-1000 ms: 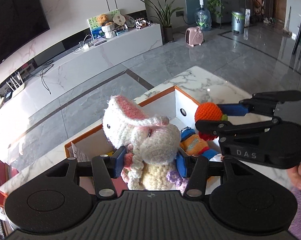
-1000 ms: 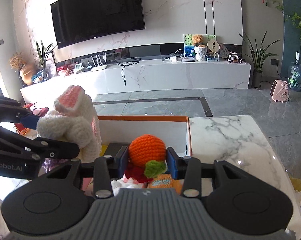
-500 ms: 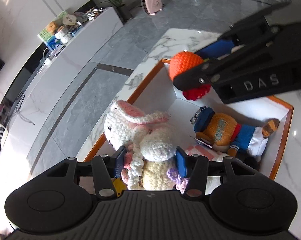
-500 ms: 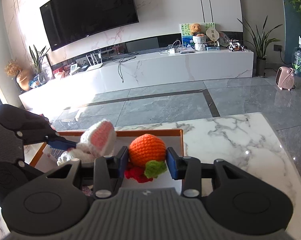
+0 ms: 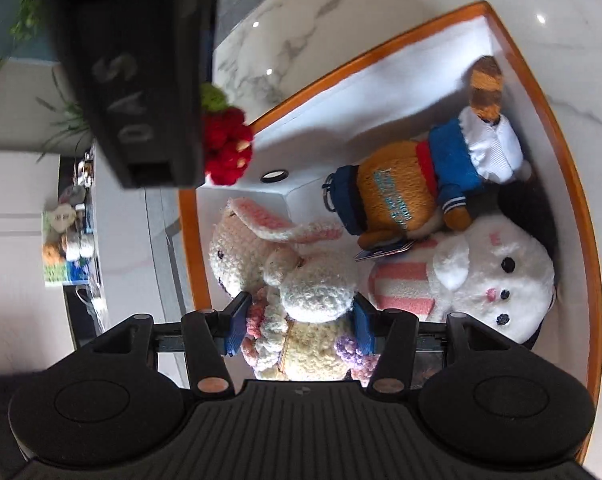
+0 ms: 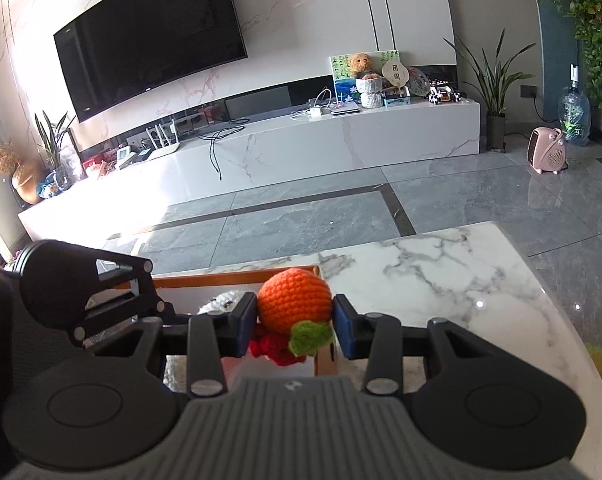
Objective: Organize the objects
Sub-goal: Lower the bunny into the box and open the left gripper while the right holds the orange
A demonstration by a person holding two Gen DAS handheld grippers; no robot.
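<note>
My left gripper (image 5: 299, 326) is shut on a cream crochet bunny (image 5: 301, 276) with pink ears and holds it low inside the orange-rimmed white box (image 5: 573, 184). My right gripper (image 6: 295, 322) is shut on an orange crochet fruit (image 6: 295, 304) with a green leaf and red part, above the box's far corner (image 6: 237, 278). In the left wrist view the right gripper's black body (image 5: 129, 64) fills the upper left, with the fruit's red part (image 5: 227, 148) below it. In the right wrist view the left gripper (image 6: 85, 300) sits at left.
In the box lie an orange plush in a blue and white outfit (image 5: 421, 184) and a white plush rabbit (image 5: 493, 272) with a pink striped body. The box stands on a white marble table (image 6: 441, 276). Grey floor, a TV and a long white cabinet lie beyond.
My left gripper has tipped downward and lowered the crochet bunny into the box. My right gripper has held the orange fruit above the box's far corner, with little change.
</note>
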